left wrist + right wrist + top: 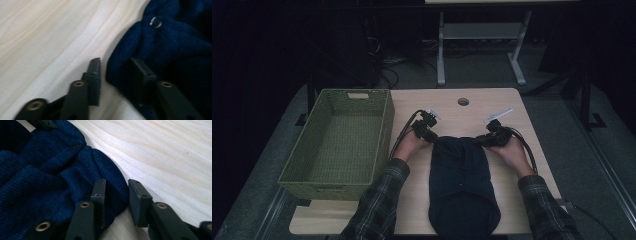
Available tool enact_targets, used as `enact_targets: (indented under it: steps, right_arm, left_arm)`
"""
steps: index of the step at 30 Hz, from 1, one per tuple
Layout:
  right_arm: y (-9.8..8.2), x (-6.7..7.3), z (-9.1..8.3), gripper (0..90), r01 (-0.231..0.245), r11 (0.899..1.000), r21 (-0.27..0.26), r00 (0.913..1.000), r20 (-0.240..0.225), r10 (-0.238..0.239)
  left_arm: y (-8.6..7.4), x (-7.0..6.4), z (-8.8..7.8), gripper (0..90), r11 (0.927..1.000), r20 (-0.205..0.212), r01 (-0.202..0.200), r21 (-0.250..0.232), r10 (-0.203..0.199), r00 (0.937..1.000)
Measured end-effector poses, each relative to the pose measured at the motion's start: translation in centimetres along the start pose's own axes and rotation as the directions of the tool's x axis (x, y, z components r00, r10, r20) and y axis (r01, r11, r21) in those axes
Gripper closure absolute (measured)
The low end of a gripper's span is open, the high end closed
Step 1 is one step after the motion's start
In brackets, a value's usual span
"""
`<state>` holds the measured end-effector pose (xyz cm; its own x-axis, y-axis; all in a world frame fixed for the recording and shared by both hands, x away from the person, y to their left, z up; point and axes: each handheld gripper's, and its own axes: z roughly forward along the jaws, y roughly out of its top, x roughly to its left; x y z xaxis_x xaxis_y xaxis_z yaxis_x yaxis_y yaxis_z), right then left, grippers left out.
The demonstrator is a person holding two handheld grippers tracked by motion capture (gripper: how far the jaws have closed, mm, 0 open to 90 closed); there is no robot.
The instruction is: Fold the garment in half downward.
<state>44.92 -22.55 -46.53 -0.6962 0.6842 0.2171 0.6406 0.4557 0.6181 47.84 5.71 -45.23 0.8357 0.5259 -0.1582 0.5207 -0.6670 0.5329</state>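
A: Jaws first. Our left gripper [113, 72] has a fold of the garment's [460, 180] edge between its jaws, one jaw on the bare table [512, 107], the other over the knit. They look nearly closed on it, though we can't tell if the pads truly pinch.

B: Same on our right gripper [115, 195]: the rolled hem sits between the jaws, narrow gap, bite uncertain.

A: And the garment itself?

B: Dark blue knit with buttons [155, 22], lying flat mid-table, its far end between our two grippers, its near end hanging toward the table's front edge. The basket [384, 125] stands just left of it.

A: We judge it soft, light and floppy, likely to sag and slide. The thick hem corners seem our best hold.
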Motion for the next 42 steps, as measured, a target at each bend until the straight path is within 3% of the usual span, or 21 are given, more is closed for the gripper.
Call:
enact_targets:
  steps: [6, 9, 14, 19, 23, 28, 30, 32, 42]
  right_arm:
    - [-0.2, 0.0, 0.0, 78.1, -0.014, 1.0, -0.014, 0.9997, -0.019, 0.014]
    - [-0.2, 0.4, -0.1, 79.8, 0.007, 1.0, -0.012, 1.0, 0.005, -0.007]
    - [0.2, 0.7, -0.5, 80.5, 0.025, 1.0, -0.002, 0.9991, 0.034, -0.025]
    - [1.3, 1.0, -1.9, 80.6, 0.042, 0.999, -0.012, 0.9976, 0.056, -0.041]
    - [1.6, 1.2, -3.1, 80.5, 0.046, 0.998, -0.049, 0.9961, 0.077, -0.042]
    - [2.0, 1.4, -4.2, 80.5, 0.042, 0.996, -0.078, 0.9958, 0.084, -0.035]
    - [2.2, 1.5, -4.4, 80.5, 0.045, 0.997, -0.065, 0.9957, 0.083, -0.04]
    - [3.1, 1.9, -5.4, 80.5, 0.075, 0.994, -0.083, 0.9924, 0.103, -0.066]
    - [5.2, 2.8, -7.8, 80.6, 0.129, 0.984, -0.126, 0.9844, 0.136, -0.111]
  left_arm:
    - [0.2, -0.4, -0.1, 78.0, 0.9999, -0.004, -0.004, 0.011, 0.004, 1.0]
    - [0.3, -0.6, -0.3, 79.7, 0.9996, -0.023, 0.025, 0.01, -0.025, 0.9994]
    - [0.6, -0.8, -1.0, 80.7, 0.9999, -0.042, 0.016, -0.004, -0.016, 0.999]
    - [1.3, -1.2, -2.5, 80.9, 0.9994, -0.069, -0.001, -0.035, -0.002, 0.9976]
    - [2.1, -1.7, -4.0, 80.9, 0.9974, -0.089, -0.021, -0.069, 0.015, 0.996]
    - [2.8, -2.1, -5.1, 80.9, 0.9957, -0.106, -0.041, -0.083, 0.032, 0.9938]
    - [2.9, -2.2, -5.3, 81.0, 0.9956, -0.111, -0.045, -0.082, 0.036, 0.9932]
    - [3.2, -2.3, -6.3, 81.0, 0.9933, -0.123, -0.051, -0.104, 0.038, 0.9917]
    - [4.8, -2.8, -9.4, 81.0, 0.9857, -0.164, -0.077, -0.15, 0.052, 0.9851]
